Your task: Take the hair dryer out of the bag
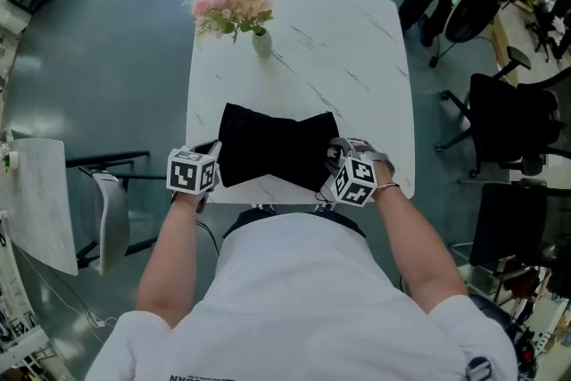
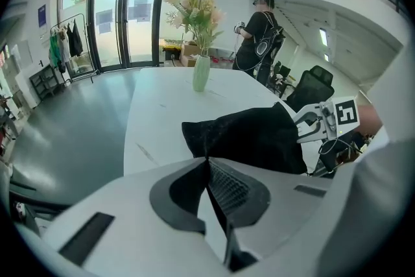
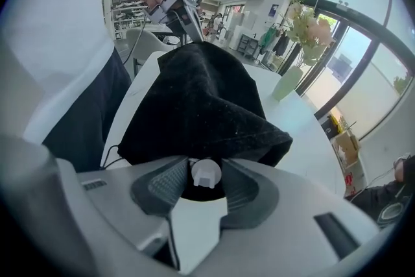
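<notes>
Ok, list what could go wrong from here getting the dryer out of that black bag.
1. The left gripper is shut on only a corner of the bag; the fabric may slip free, and the bag would follow the pull.
2. The fingers of the right gripper appear to pinch just a small white part at the bag's edge; such a small hold may slip.
3. The bag lies at the table's near edge and could slide off.

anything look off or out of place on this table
Nothing spilled or damaged. The vase stands upright; the black bag lies bunched at the near edge, its corner pinched by the left gripper, a small white knob between the fingers of the right gripper.
</notes>
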`<state>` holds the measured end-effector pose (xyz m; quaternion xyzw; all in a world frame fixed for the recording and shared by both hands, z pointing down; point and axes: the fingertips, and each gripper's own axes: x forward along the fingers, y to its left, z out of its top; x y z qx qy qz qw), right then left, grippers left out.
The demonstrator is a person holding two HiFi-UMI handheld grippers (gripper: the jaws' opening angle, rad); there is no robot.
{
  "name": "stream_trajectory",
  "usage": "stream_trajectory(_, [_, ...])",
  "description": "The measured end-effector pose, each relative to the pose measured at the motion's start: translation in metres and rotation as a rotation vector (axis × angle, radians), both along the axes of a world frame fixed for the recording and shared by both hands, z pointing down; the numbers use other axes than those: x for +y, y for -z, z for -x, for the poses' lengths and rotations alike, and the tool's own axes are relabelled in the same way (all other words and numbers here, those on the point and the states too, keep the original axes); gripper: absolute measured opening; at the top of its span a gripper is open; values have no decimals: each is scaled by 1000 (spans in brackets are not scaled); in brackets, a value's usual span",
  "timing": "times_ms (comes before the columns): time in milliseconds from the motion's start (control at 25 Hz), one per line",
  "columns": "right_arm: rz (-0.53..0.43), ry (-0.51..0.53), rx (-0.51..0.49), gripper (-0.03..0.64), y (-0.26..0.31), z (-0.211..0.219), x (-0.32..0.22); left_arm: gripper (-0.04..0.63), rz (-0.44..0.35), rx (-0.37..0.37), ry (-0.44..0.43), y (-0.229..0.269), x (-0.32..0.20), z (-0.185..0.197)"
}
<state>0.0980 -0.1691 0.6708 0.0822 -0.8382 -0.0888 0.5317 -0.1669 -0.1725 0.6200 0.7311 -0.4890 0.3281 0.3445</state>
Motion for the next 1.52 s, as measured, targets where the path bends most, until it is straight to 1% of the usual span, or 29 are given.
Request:
stream_trajectory(240, [12,11,-6,169,3,-15,6,25,4,27,1,0,-1,-5])
stream_trajectory(360, [7,13,-5,169,6,-21,6,25,7,28,-2,-1,-4,-8])
stream_trajectory(480, [-6,-7,-10,169,11,-26,5,25,4,28,1,-1,-6,-10])
stream_trajectory(640, [15,-56,-17,167,14,-42,7,25,-9,35,-5,5,-8,-13])
stream_trajectory(720, [29,-76,-4,167,7,-51,9,25,2,79,-8,7,-8,-16])
stream_trajectory(800, [39,-78,11,164,-2,-57,15,26,28,124,-32,4,-3,-24])
stream_trajectory(880, [42,-88,18,164,-9,-60,19,32,55,135,-45,-3,4,-28])
stream_trajectory(960, [42,-110,19,167,-10,-61,18,51,71,157,-34,-7,6,-29])
stream_trajectory(1040, [52,-135,18,173,-10,-61,17,106,65,194,3,-5,3,-25])
stream_trajectory(1120, [84,-165,4,187,-8,-59,18,135,54,241,62,-1,-4,-15])
stream_trajectory(1160, [98,-176,-8,232,-6,-56,18,144,49,262,91,2,-10,-9])
stream_trajectory(1200, [101,-181,-18,249,-3,-53,17,147,45,279,115,3,-18,-4])
stream_trajectory(1280, [82,-177,-23,250,1,-49,15,149,44,307,138,3,-34,0])
stream_trajectory(1360, [63,-165,-13,250,2,-48,15,149,54,333,149,-2,-50,-4])
stream_trajectory(1440, [59,-151,-3,250,1,-45,17,149,71,368,171,-10,-66,-10])
stream_trajectory(1520, [62,-141,-1,250,-1,-40,17,149,107,403,192,-21,-78,-17])
